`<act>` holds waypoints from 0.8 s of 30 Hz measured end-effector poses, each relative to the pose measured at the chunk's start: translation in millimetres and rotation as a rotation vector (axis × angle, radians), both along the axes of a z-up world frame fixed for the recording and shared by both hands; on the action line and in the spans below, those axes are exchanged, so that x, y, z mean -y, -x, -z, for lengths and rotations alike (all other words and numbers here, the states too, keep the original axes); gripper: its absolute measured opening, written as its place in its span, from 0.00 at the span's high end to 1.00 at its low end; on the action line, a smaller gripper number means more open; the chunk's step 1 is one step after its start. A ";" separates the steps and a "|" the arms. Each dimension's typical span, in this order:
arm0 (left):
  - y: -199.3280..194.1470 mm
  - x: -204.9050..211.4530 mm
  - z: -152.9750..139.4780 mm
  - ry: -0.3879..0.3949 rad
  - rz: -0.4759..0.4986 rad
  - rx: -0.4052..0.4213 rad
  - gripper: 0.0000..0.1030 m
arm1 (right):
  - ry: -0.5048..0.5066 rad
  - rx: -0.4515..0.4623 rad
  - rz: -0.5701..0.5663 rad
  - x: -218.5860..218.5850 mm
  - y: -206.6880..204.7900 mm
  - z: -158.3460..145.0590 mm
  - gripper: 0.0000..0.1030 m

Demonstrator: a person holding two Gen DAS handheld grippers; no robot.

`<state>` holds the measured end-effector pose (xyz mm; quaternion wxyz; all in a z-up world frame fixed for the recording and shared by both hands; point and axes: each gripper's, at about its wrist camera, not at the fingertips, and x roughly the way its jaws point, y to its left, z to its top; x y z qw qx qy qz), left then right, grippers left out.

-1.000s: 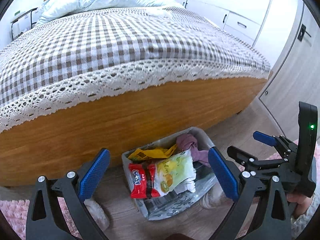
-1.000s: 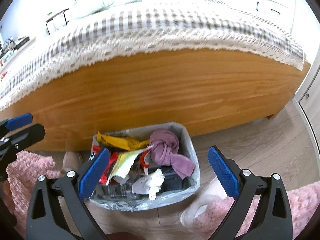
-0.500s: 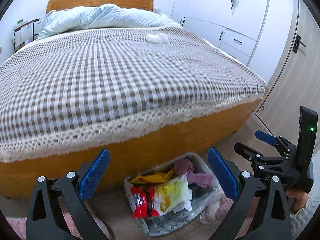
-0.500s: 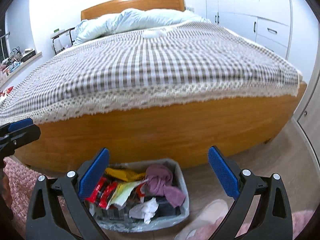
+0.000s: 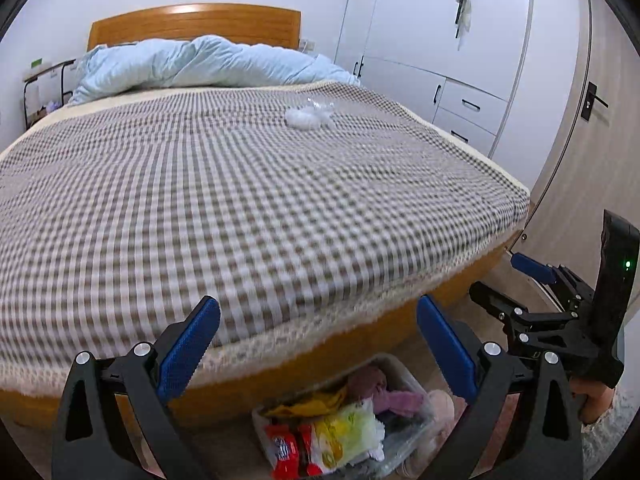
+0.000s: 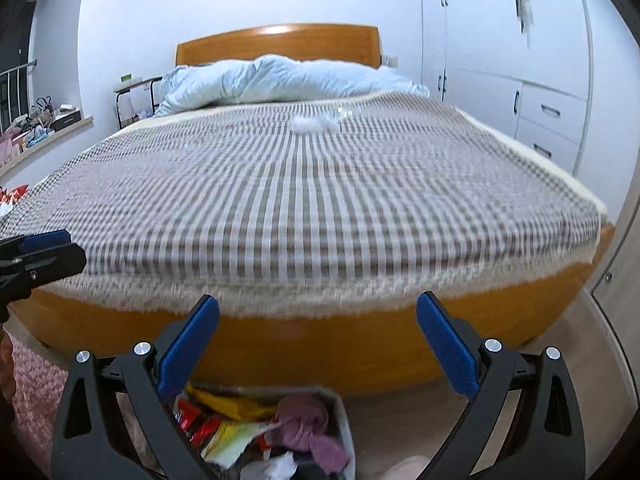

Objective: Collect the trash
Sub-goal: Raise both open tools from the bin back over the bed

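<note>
Left wrist view, checked bedspread, white tissue wad, wardrobe beyond.

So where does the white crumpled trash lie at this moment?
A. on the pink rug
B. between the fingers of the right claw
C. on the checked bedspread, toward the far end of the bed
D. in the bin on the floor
C: the white crumpled trash lies on the checked bedspread, and both claws are open and empty.

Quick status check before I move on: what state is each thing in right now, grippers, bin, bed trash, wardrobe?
left gripper: open, empty
right gripper: open, empty
trash bin: on floor by the bed, nearly full
white wad: lying on bedspread, not picked up
clear wrapper: beside wad, on bedspread
duvet: bunched at headboard
wardrobe doors: closed
</note>
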<state>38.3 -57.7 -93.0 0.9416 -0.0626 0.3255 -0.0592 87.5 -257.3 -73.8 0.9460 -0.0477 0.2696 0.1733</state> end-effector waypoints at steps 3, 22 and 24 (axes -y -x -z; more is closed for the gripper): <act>-9.9 -1.3 -6.8 -0.003 -0.003 0.016 0.08 | 0.001 0.031 -0.002 -2.8 -12.9 -10.2 0.08; -85.8 -11.7 -41.3 -0.006 -0.021 0.072 0.08 | -0.014 0.149 -0.011 -37.6 -75.0 -47.4 0.08; -95.1 -12.0 -47.2 -0.012 -0.023 0.082 0.08 | -0.012 0.161 -0.008 -42.2 -81.3 -51.3 0.08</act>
